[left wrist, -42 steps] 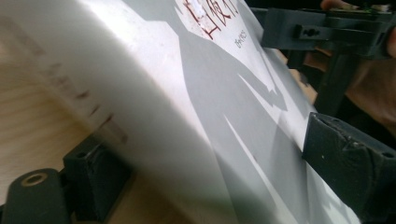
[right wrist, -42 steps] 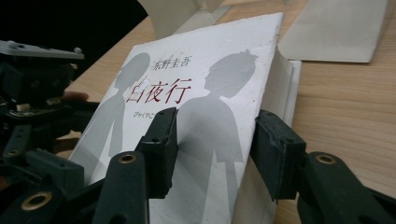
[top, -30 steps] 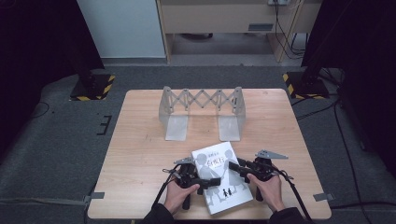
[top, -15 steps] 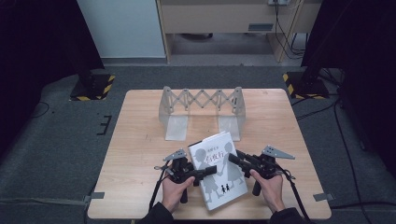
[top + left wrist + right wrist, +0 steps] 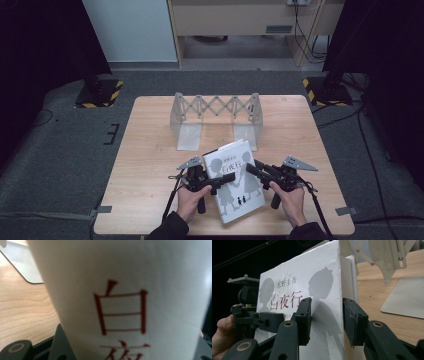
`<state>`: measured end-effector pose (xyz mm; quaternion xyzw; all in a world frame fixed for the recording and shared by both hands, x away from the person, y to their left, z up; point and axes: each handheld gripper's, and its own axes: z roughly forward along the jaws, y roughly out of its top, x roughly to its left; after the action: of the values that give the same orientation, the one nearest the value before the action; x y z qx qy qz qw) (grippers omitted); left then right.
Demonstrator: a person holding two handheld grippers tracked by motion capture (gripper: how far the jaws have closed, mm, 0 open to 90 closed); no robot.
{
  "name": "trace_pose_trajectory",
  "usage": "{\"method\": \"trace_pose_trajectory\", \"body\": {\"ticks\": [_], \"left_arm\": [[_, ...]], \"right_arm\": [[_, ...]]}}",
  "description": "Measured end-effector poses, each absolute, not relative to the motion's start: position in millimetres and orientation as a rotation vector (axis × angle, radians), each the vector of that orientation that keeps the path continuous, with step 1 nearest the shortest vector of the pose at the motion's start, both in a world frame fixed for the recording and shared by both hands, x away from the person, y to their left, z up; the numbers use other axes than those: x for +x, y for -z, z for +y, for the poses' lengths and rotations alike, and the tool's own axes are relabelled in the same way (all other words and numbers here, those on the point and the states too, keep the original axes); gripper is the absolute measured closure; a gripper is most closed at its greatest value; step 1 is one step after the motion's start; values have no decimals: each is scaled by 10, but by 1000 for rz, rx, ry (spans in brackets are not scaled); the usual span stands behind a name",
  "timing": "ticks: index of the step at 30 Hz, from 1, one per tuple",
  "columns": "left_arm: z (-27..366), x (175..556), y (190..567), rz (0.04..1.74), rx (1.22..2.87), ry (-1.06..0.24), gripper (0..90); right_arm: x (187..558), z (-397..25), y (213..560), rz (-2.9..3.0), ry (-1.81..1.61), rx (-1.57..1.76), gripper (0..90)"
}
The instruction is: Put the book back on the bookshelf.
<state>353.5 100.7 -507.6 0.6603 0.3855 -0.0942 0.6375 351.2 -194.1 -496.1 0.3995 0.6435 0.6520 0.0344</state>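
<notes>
A white book (image 5: 225,159) with red characters and grey child silhouettes is held tilted up off the wooden table (image 5: 150,150), between both grippers. My left gripper (image 5: 229,178) is shut on its left edge and my right gripper (image 5: 250,170) on its right edge. In the right gripper view the book (image 5: 312,277) stands upright in my right gripper (image 5: 325,317), one jaw on the cover and one behind the pages; the left gripper (image 5: 249,312) grips the far side. In the left gripper view the cover (image 5: 130,290) is very close, with black jaws at both bottom corners.
A grey metal expanding bookstand (image 5: 216,107) stands just beyond the book, with two flat base plates on the table. One plate (image 5: 407,297) lies close to the right of the book, and another plate (image 5: 22,262) shows at upper left. Bare wood lies to both sides.
The book has been raised from lying flat to tilted up, and it has shifted slightly left and toward the bookstand. Both grippers moved with it.
</notes>
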Motion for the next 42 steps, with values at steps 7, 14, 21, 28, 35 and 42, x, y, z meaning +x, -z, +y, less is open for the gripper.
{"method": "trace_pose_trajectory", "body": {"ticks": [7, 14, 21, 28, 35, 42], "left_arm": [[1000, 3535, 5097, 892, 1494, 211, 462], [991, 3504, 5095, 929, 1450, 242, 479], [1086, 3477, 4885, 916, 1491, 173, 511], [1343, 3503, 4732, 985, 1490, 89, 513], [1594, 3519, 4523, 998, 1451, 13, 514], [1808, 3450, 4205, 968, 1461, -166, 514]], "right_arm": [[3518, -1930, 4986, 1969, -2013, 1227, 609], [3520, -1948, 5002, 1976, -2049, 1218, 611], [3530, -2108, 4977, 1968, -2025, 1241, 545], [3551, -2409, 5110, 1950, -1682, 1374, 423], [3617, -2498, 5270, 2064, -1191, 1425, 297], [3647, -2502, 5357, 2137, -941, 1396, 216]]}}
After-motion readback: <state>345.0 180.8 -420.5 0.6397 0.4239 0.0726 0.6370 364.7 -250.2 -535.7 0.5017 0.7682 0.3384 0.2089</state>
